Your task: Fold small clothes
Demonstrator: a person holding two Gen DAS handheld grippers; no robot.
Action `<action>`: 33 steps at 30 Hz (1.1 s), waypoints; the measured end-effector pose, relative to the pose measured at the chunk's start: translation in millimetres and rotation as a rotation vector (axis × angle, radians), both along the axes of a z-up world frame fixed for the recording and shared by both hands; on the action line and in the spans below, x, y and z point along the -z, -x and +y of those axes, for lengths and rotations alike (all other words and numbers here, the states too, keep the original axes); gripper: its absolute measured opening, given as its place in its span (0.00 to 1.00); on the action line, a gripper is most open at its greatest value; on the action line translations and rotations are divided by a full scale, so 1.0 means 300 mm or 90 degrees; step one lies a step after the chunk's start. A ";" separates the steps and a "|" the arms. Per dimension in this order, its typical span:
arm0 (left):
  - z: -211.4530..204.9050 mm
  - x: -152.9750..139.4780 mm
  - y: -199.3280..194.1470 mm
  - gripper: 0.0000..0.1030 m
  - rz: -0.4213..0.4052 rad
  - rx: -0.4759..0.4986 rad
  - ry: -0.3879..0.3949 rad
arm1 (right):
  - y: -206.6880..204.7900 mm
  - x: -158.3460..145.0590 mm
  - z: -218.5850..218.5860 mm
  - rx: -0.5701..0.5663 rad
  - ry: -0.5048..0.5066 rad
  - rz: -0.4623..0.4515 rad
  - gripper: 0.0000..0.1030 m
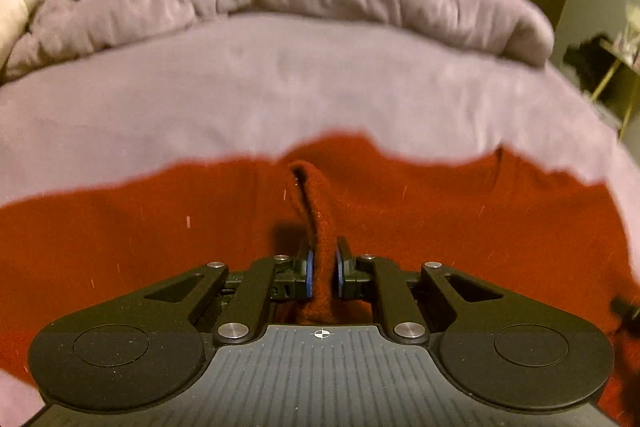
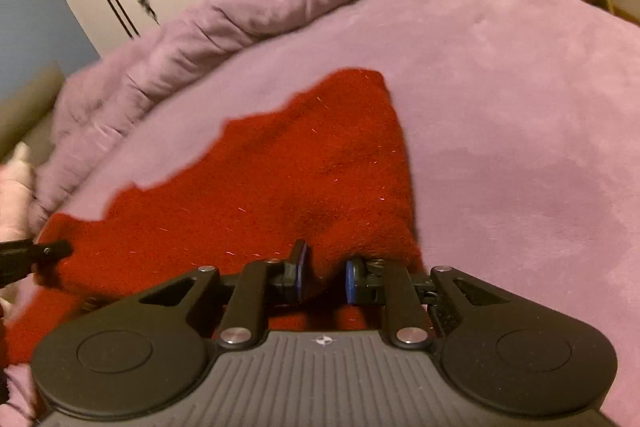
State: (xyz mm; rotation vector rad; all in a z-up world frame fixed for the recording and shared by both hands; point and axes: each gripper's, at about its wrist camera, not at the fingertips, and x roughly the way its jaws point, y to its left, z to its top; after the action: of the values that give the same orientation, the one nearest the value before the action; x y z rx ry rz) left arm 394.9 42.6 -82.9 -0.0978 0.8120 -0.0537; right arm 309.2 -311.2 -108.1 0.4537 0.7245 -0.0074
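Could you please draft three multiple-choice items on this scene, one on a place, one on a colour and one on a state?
1. Where does the red garment lie?
A. On the purple bed cover
B. On a wooden floor
C. In a basket

2. What colour are the pads on the fingers?
A. Green
B. Blue
C. White

3. What is the left hand-held gripper doing?
A. Hanging open above the bed
B. Shut on a ridge of the red garment
C. Holding a hanger

Answers: 1 A, purple cover surrounds the garment; 2 B, blue pads show in both wrist views; 3 B, a red fold rises between the closed-in pads.
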 end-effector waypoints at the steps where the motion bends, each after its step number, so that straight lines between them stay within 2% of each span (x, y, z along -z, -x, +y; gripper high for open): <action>1: -0.006 0.022 0.003 0.12 0.008 0.002 -0.002 | 0.002 -0.007 0.004 0.000 0.016 -0.005 0.11; 4: -0.018 0.050 0.004 0.12 0.013 0.001 0.005 | 0.017 -0.037 0.030 0.007 0.106 -0.036 0.10; 6: -0.028 0.042 0.001 0.12 0.004 0.009 0.005 | 0.011 -0.032 0.021 0.039 0.122 -0.032 0.10; 9: -0.058 0.044 -0.007 0.12 -0.002 0.019 -0.024 | 0.001 -0.016 0.017 0.035 0.117 -0.012 0.14; 12: -0.056 0.050 0.004 0.13 -0.007 0.034 -0.034 | 0.038 -0.067 0.031 -0.017 0.110 0.012 0.26; 13: -0.047 0.051 0.009 0.13 -0.010 0.035 -0.028 | 0.070 -0.087 0.027 -0.034 0.101 0.007 0.29; 15: -0.035 0.055 0.013 0.13 -0.010 0.031 -0.018 | 0.130 -0.136 0.024 -0.061 0.093 -0.024 0.29; 19: -0.044 0.045 0.007 0.13 -0.022 0.025 -0.010 | 0.160 -0.188 0.028 -0.041 0.140 -0.075 0.27; 20: -0.053 0.037 0.007 0.13 -0.030 0.027 -0.015 | 0.135 -0.179 0.043 -0.040 0.165 -0.068 0.20; 22: -0.069 0.016 0.009 0.12 -0.055 0.035 -0.026 | 0.084 -0.142 0.073 -0.051 0.196 -0.046 0.14; 26: -0.089 -0.001 0.004 0.12 -0.094 0.048 -0.083 | -0.009 -0.059 0.135 -0.083 0.252 -0.003 0.11; 30: -0.072 0.056 -0.031 0.13 -0.058 0.033 -0.106 | -0.016 -0.007 0.225 -0.095 0.332 -0.009 0.10; 33: -0.055 0.092 -0.034 0.21 -0.035 0.020 -0.095 | -0.008 0.023 0.274 -0.105 0.398 -0.021 0.10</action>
State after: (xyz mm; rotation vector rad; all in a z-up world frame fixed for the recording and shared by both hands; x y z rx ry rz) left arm 405.1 26.3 -110.6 0.0577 0.7605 -0.0254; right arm 311.7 -229.0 -114.9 -0.2027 0.6854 -0.0700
